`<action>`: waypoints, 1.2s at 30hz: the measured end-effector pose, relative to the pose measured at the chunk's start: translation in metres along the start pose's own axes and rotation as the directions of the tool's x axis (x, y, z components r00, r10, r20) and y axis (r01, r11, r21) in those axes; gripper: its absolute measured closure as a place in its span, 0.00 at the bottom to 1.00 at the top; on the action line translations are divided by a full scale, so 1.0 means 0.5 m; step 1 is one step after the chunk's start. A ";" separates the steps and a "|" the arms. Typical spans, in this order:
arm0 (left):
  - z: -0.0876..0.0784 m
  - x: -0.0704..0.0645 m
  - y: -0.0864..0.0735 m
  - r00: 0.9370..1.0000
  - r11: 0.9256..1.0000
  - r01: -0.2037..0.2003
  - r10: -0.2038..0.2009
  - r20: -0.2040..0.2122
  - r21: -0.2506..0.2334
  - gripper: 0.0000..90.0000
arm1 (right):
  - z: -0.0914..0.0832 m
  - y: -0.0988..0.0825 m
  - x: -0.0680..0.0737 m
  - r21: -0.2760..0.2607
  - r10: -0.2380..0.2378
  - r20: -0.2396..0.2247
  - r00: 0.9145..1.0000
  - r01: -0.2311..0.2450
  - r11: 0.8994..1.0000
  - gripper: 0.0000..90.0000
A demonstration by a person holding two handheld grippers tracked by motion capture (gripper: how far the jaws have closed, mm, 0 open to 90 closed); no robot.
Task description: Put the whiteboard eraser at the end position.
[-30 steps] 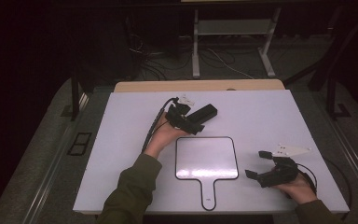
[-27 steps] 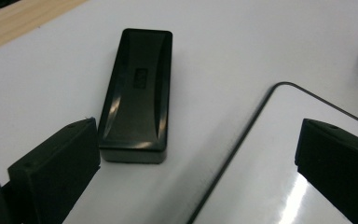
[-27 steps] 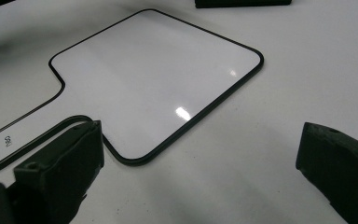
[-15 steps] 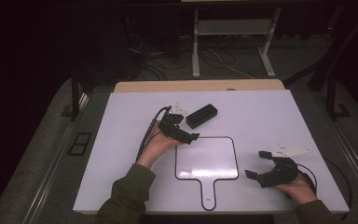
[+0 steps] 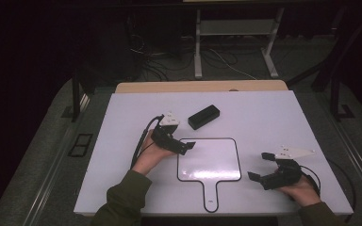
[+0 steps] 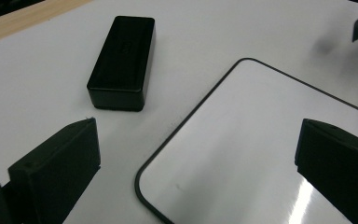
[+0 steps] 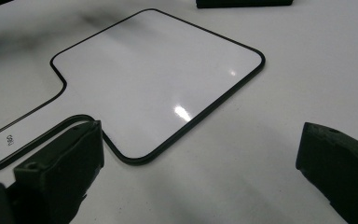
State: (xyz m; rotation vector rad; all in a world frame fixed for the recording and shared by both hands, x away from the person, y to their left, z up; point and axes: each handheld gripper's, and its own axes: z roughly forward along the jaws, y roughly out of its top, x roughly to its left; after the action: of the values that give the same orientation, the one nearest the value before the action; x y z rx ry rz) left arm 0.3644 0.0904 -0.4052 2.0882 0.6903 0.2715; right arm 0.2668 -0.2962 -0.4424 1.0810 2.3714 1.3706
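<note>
Item: left gripper [image 5: 183,147], jaws spread and empty, short of the black rectangular block eraser [image 6: 121,60]; risk: a low jaw scrapes the glossy white paddle-shaped board [image 6: 265,144] beneath.

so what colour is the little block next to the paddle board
Black block, clearest in the left gripper view.

The one mark that shows is a small dark print on the handle of the whiteboard [image 7: 158,84], near the handle's end in the right gripper view; it looks like two or three characters but is too small and tilted to read. The black eraser [image 6: 121,60] beyond the board shows a faint embossed mark, unreadable.
</note>
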 end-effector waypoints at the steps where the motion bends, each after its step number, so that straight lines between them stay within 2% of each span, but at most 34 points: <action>1: -0.006 -0.002 -0.003 1.000 1.000 0.003 -0.003 -0.002 -0.008 0.00 | 0.000 0.000 0.000 -0.001 0.000 0.000 1.000 0.000 1.000 0.00; 12: -0.053 -0.019 -0.038 1.000 0.999 0.000 -0.001 -0.008 -0.042 0.00 | 0.000 0.001 0.000 -0.002 -0.007 0.001 1.000 0.007 1.000 0.00; 23: -0.087 -0.030 -0.081 0.999 0.997 -0.001 -0.002 -0.039 -0.072 0.00 | -0.001 0.002 0.001 -0.006 -0.003 0.006 1.000 0.003 1.000 0.00; 29: -0.114 -0.028 -0.119 0.999 0.997 0.015 -0.019 -0.047 -0.076 0.00 | 0.001 0.002 0.001 -0.004 -0.007 0.007 1.000 0.007 1.000 0.00; 33: -0.131 -0.032 -0.143 0.998 0.994 0.056 -0.060 -0.037 -0.095 0.00 | 0.002 0.002 0.001 -0.002 -0.006 0.008 1.000 0.006 1.000 0.00; 36: -0.138 -0.039 -0.156 0.997 0.994 0.062 -0.065 -0.033 -0.094 0.00 | 0.002 0.002 0.001 0.001 -0.006 0.010 1.000 0.006 1.000 0.00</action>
State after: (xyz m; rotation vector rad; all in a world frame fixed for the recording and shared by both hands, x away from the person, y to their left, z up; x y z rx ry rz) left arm 0.2896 0.1619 -0.4275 1.9738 0.7502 0.3007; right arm 0.2674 -0.2948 -0.4424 1.0779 2.3667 1.3596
